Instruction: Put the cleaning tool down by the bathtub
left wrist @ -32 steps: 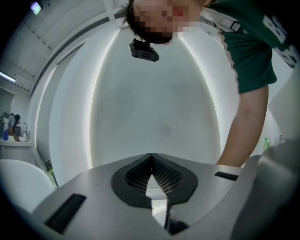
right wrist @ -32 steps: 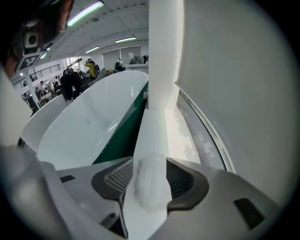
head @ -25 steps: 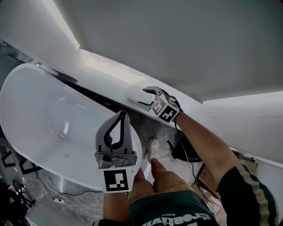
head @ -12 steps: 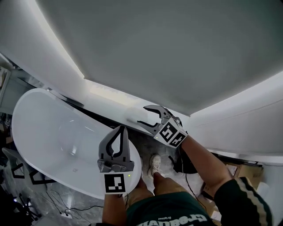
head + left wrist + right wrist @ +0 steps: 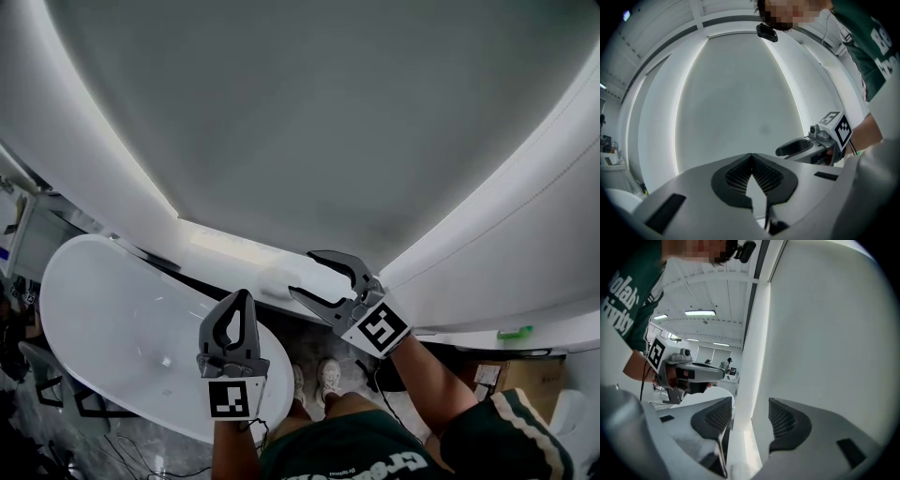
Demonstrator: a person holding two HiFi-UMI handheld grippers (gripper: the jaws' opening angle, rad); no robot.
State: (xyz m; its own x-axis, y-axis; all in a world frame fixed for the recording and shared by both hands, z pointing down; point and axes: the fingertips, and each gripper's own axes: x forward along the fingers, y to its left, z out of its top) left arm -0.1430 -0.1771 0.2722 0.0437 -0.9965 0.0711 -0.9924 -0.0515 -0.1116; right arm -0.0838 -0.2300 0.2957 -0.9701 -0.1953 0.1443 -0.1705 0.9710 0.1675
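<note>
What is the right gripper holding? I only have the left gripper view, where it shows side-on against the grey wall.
Observer: Nothing. In its own view the right gripper has its jaws apart, with only the white ledge running between them.
Operator: Then where is the cleaning tool?
Observer: The head view shows a pale, rounded cleaning pad lying on that ledge, just off the tips of the open jaws.
Operator: And the bathtub?
Observer: The white oval bathtub sits beside the ledge, below and left of the pad in the head view.
</note>
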